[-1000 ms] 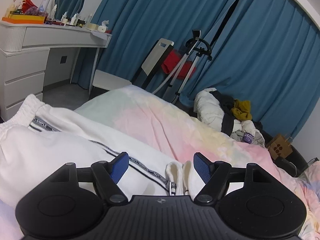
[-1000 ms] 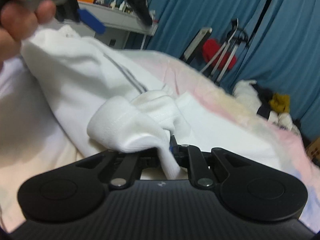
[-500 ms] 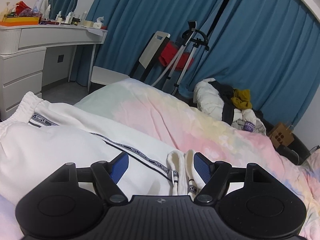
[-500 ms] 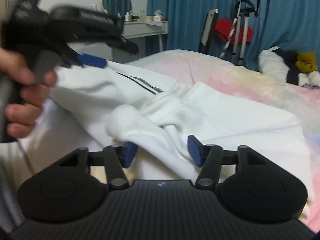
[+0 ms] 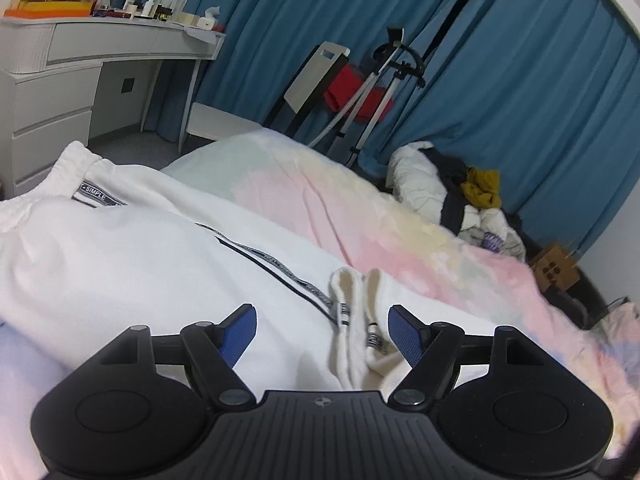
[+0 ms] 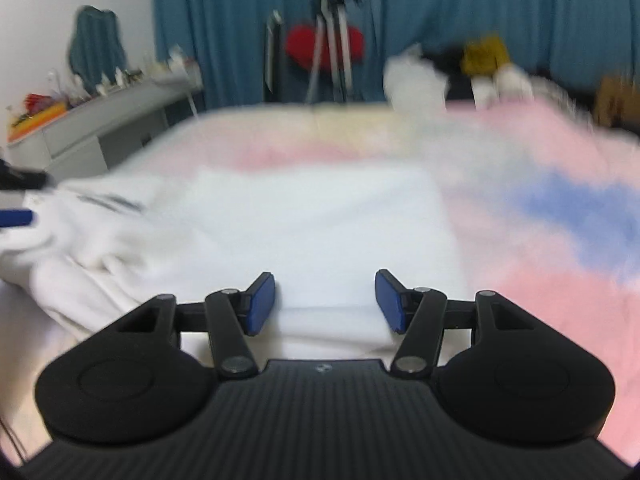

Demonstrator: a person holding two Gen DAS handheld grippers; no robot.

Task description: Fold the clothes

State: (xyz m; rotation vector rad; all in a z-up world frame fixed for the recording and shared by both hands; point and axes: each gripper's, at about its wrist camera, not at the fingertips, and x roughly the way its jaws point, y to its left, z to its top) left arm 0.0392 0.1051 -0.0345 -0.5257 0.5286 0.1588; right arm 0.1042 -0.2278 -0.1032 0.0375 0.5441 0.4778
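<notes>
One white trousers [image 5: 132,248], two tongs [image 5: 322,328] [image 6: 325,300], one bed [image 5: 360,200].

trousers [image 5: 160,264] on bed [image 5: 360,200] — desk [image 5: 100,48] left

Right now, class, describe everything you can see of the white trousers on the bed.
The white trousers look like thick, soft sweatpants. They have a gathered elastic waistband, a dark-edged printed side stripe whose waist end reads SIMPLE, and two ribbed cuffs lying side by side. They lie folded on the pastel bedspread. The left gripper hovers at the cuffs with its jaws open. The right gripper, also open, holds nothing.
</notes>
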